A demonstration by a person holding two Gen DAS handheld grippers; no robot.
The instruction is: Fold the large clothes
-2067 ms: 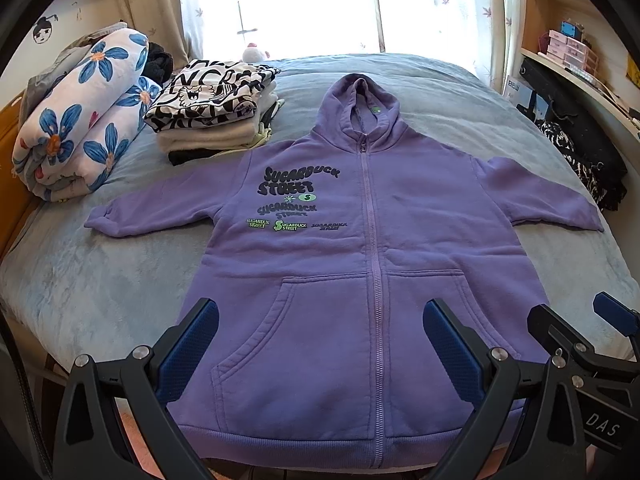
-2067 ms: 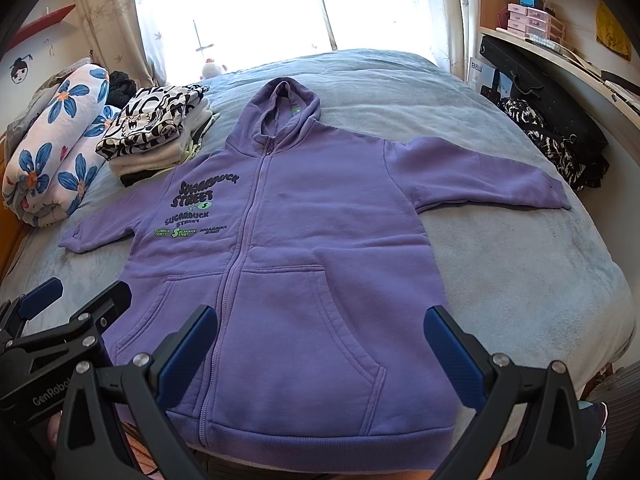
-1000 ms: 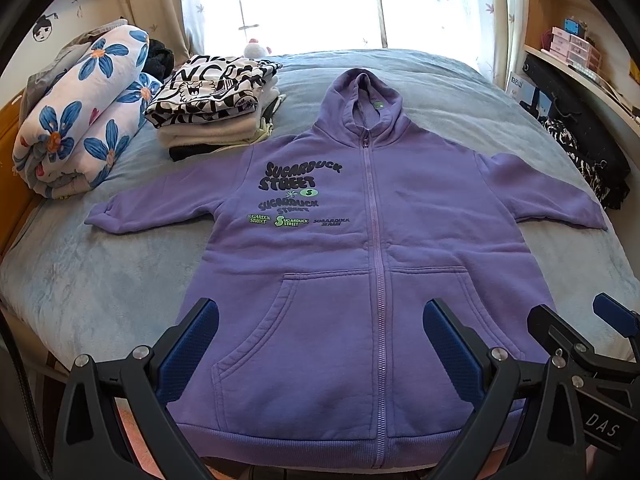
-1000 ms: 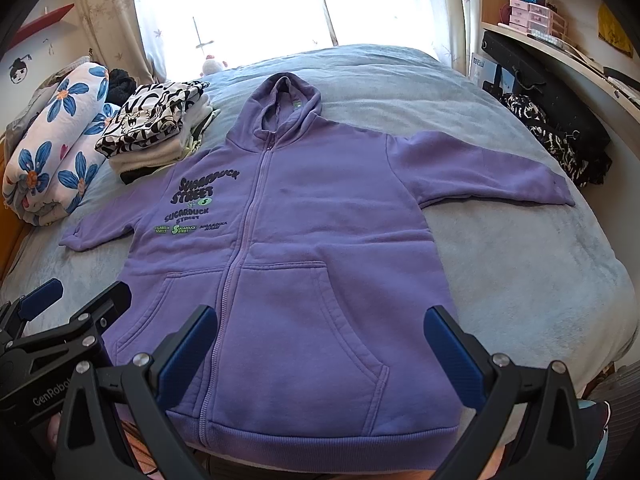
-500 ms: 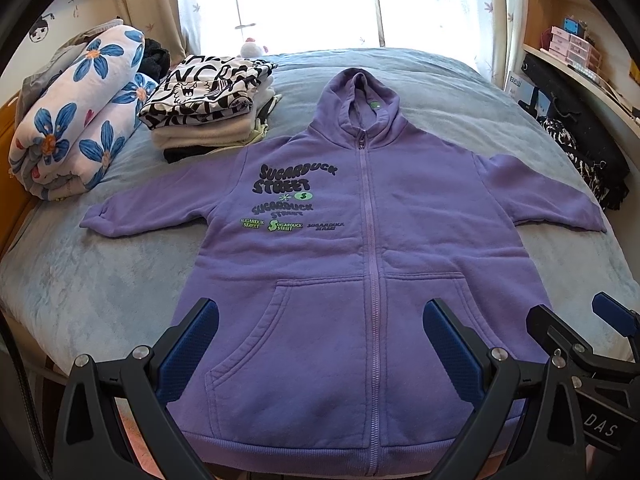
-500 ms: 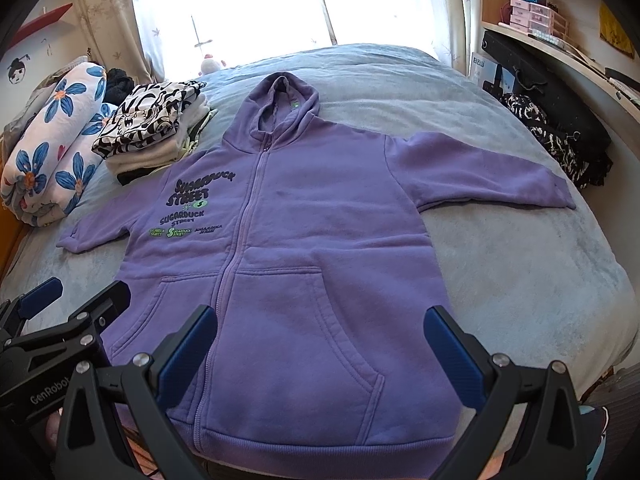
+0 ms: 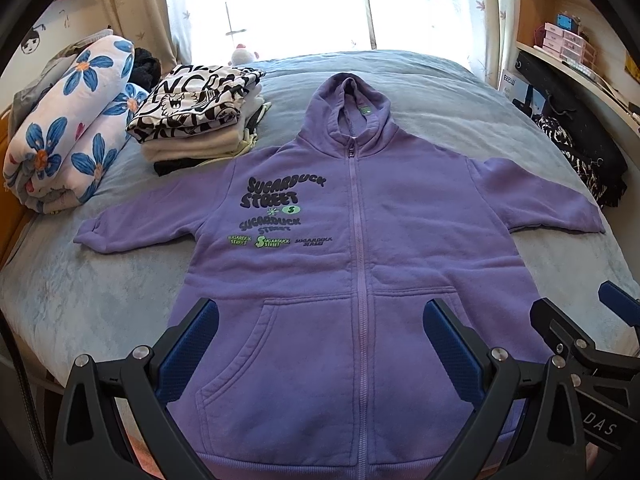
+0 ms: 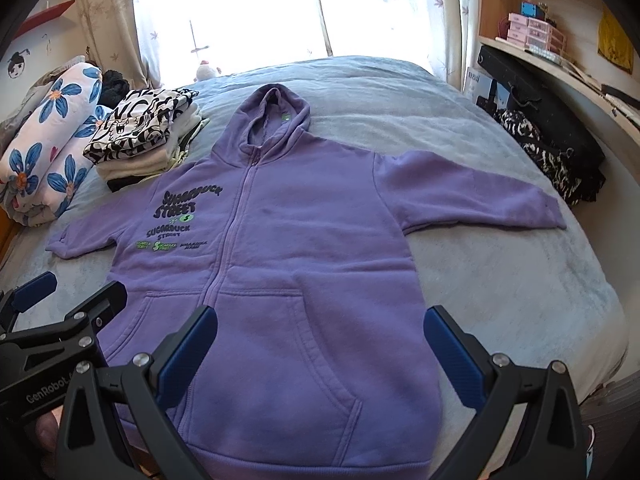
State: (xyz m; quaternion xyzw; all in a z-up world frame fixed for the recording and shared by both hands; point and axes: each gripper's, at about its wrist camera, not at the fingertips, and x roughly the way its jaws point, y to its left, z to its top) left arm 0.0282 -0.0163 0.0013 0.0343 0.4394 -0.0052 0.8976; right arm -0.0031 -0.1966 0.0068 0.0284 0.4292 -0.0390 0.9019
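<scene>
The purple hoodie [image 7: 360, 264] lies flat, face up, sleeves spread across the bed [image 7: 80, 300], hem at its near edge, so both wide-open empty grippers, left gripper [image 7: 320, 344] and right gripper [image 8: 320, 344], can start folding.

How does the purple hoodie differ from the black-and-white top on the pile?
The purple hoodie lies spread flat, sleeves out, unfolded; the black-and-white top is folded, stacked on other clothes. The hoodie is plain purple with chest lettering; the top is patterned all over. Both rest on the bed.

Floral rolled quilt [image 7: 68, 128], folded clothes stack [image 7: 200, 116], possibly a plush toy [image 7: 242, 56]
</scene>
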